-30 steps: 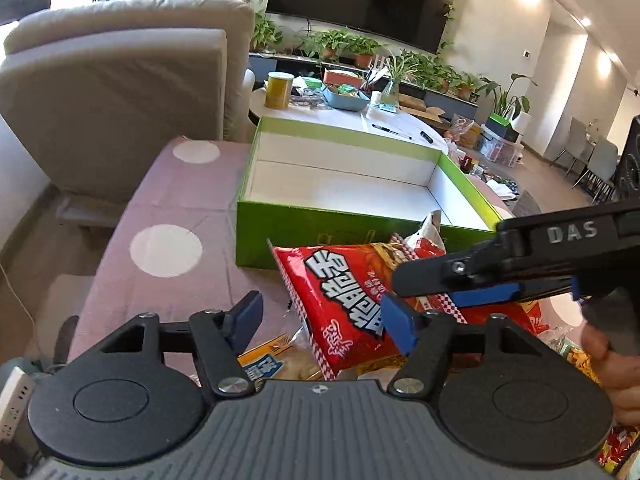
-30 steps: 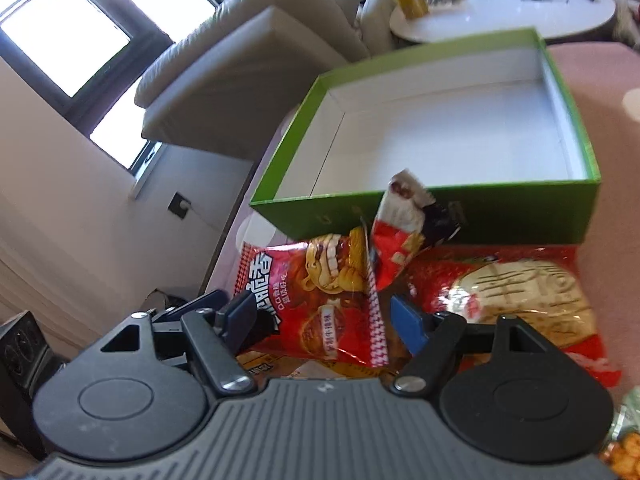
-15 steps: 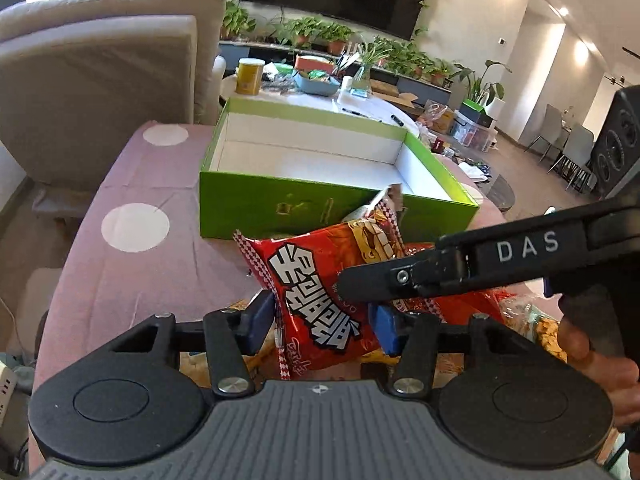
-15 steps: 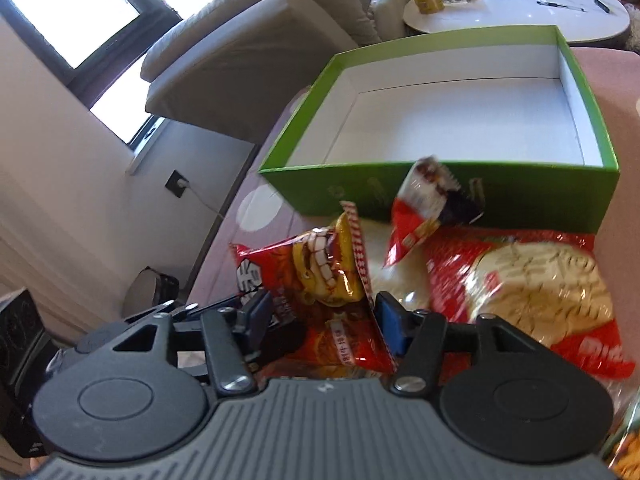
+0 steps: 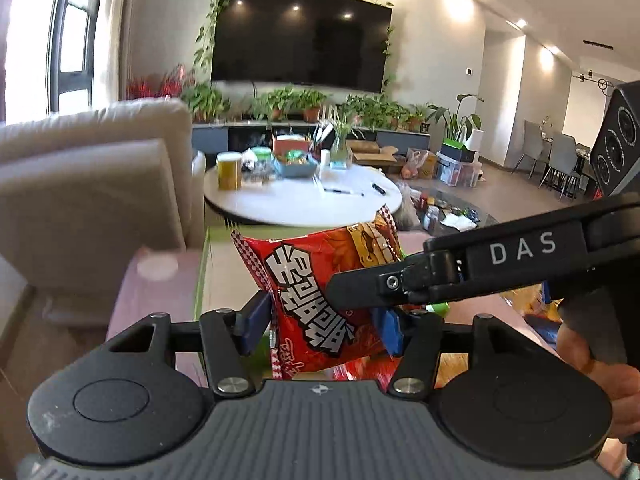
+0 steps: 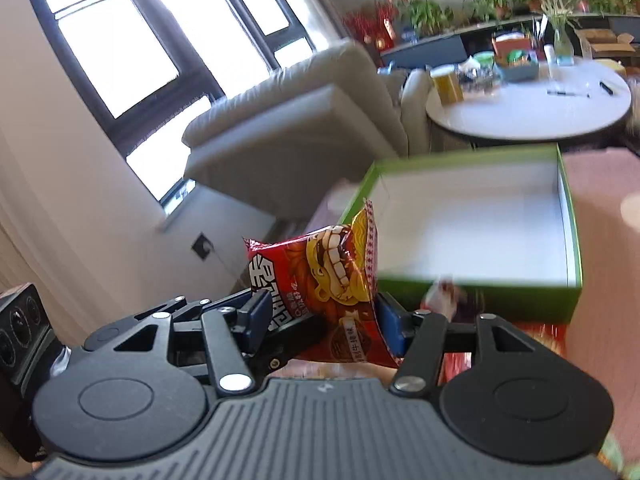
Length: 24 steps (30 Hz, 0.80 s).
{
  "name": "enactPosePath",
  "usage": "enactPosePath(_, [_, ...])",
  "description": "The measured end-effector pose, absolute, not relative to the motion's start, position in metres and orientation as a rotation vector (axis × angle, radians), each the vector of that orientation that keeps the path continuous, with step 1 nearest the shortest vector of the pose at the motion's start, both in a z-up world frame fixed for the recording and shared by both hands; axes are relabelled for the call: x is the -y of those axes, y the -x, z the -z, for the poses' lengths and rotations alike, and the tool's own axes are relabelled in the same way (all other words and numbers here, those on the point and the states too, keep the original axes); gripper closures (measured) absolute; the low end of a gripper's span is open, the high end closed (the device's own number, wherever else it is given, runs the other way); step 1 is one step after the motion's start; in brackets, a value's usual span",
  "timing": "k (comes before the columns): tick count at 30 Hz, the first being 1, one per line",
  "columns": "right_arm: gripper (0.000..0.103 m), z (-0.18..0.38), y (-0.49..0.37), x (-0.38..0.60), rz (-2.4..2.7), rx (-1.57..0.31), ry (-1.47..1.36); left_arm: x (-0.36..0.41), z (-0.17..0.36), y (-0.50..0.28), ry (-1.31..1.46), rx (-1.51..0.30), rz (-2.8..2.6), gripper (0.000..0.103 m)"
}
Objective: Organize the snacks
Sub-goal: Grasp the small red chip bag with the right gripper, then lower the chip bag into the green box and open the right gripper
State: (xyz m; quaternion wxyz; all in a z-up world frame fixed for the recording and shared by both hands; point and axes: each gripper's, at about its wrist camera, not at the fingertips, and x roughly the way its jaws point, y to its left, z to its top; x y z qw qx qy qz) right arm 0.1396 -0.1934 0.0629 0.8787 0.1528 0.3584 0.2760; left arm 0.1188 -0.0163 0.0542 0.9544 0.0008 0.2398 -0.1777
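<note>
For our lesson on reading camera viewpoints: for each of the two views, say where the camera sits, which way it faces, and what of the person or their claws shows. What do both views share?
Left wrist: sits on the left claw, facing the TV wall over the round table; shows its own fingers, the right claw's arm and a hand.
Right wrist: sits on the right claw, facing the windows, sofa and green box; shows its own fingers and the left claw's fingers.
Shared: the red snack bag gripped by both claws, the table, the sofa.
</note>
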Motion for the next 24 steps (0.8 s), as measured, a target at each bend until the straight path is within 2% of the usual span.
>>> enactPosePath(7, [0.028, -0.062, -0.192, 0.198, -0.556, -0.75, -0.379, 0.018, -0.052, -0.181, -0.015, -0.518, 0.371, 0.049])
enactPosePath(16, [0.028, -0.026, -0.242, 0.191, -0.515, -0.834, -0.423, 0.007, -0.007, -0.238, 0.007, -0.633, 0.38, 0.047])
enactPosePath(24, [0.028, 0.012, -0.266, 0.182, -0.496, -0.958, -0.433, 0.001, 0.03, -0.255, 0.032, -0.749, 0.371, 0.044])
